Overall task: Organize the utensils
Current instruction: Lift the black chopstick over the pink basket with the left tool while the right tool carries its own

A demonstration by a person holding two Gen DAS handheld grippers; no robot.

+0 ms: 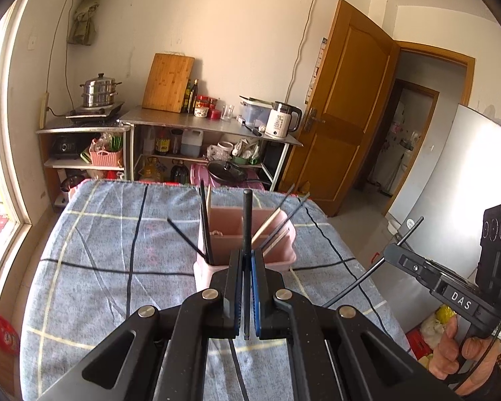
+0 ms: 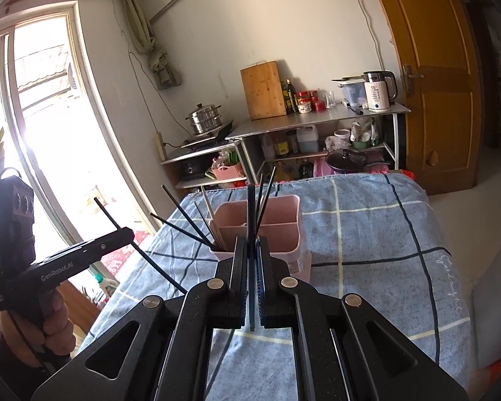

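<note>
A pink utensil holder [image 1: 247, 237] with compartments stands on a blue checked cloth [image 1: 117, 250]; it also shows in the right wrist view [image 2: 267, 230]. Several black and wooden chopsticks [image 1: 205, 224] lean in it. My left gripper [image 1: 247, 257] is shut on a black chopstick [image 1: 247, 220], held upright just in front of the holder. My right gripper [image 2: 252, 247] is shut on another black chopstick [image 2: 250, 210], also just in front of the holder. Each gripper shows in the other's view, the right one [image 1: 394, 250] and the left one [image 2: 127, 234], with a chopstick through its jaws.
The cloth-covered table [image 2: 367, 234] drops off at its edges. Behind stand metal shelves [image 1: 210, 127] with a cutting board, kettle, steamer pot and bottles. A wooden door [image 1: 344, 107] and a fridge [image 1: 457, 180] are at the right, a window [image 2: 50, 117] at the left.
</note>
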